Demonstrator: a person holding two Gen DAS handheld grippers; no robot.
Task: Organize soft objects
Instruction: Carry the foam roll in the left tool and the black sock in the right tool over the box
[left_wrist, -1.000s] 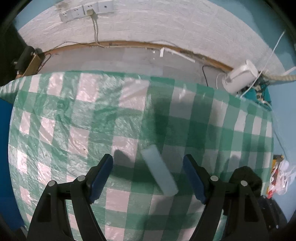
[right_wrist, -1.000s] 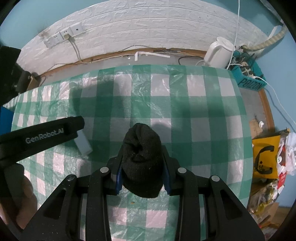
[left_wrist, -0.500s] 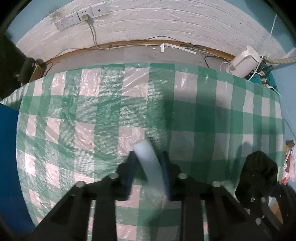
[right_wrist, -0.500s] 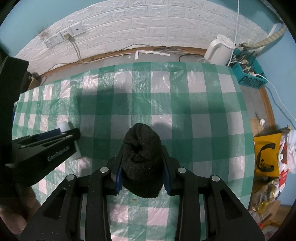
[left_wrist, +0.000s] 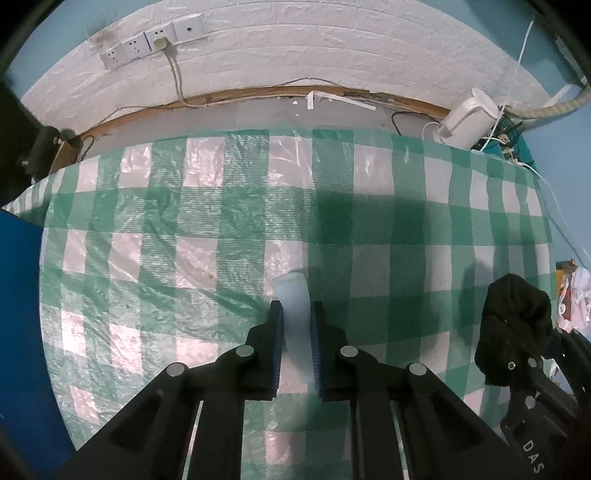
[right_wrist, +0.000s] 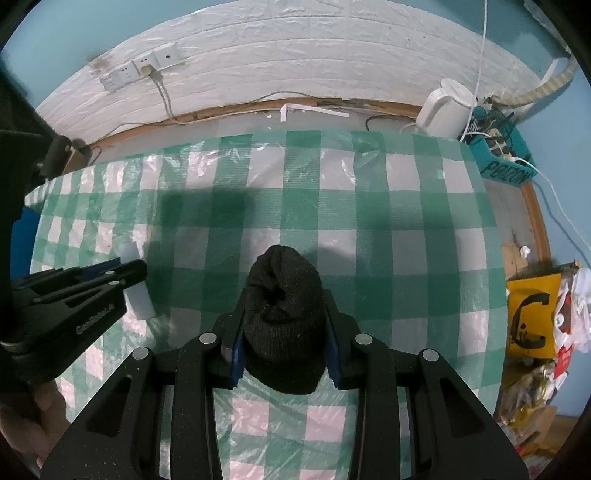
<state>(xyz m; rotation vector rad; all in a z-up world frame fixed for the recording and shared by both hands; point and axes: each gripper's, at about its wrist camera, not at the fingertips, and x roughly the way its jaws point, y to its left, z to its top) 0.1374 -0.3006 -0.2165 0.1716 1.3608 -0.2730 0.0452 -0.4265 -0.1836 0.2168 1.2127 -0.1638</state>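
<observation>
A white foam strip (left_wrist: 291, 291) stands between the blue pads of my left gripper (left_wrist: 297, 306), whose jaws are closing and press on both its sides, just above the green-and-white checked tablecloth (left_wrist: 184, 221). In the right wrist view the same strip (right_wrist: 142, 302) pokes out below the left gripper (right_wrist: 125, 267) at the left. My right gripper (right_wrist: 284, 295) is shut on a rolled black knitted sock (right_wrist: 282, 306), held over the middle of the cloth. That sock (left_wrist: 513, 317) also shows at the right edge of the left wrist view.
A white kettle (right_wrist: 447, 107) and a teal crate of cables (right_wrist: 506, 162) sit beyond the table's far right corner. A yellow bag (right_wrist: 532, 317) and clutter lie to the right. Wall sockets (left_wrist: 155, 40) are behind. A hand (right_wrist: 33, 417) holds the left gripper.
The left gripper's jaws came together on the white foam strip, which lay slanted on the cloth and now stands upright between the pads. The right gripper kept still with the sock.
</observation>
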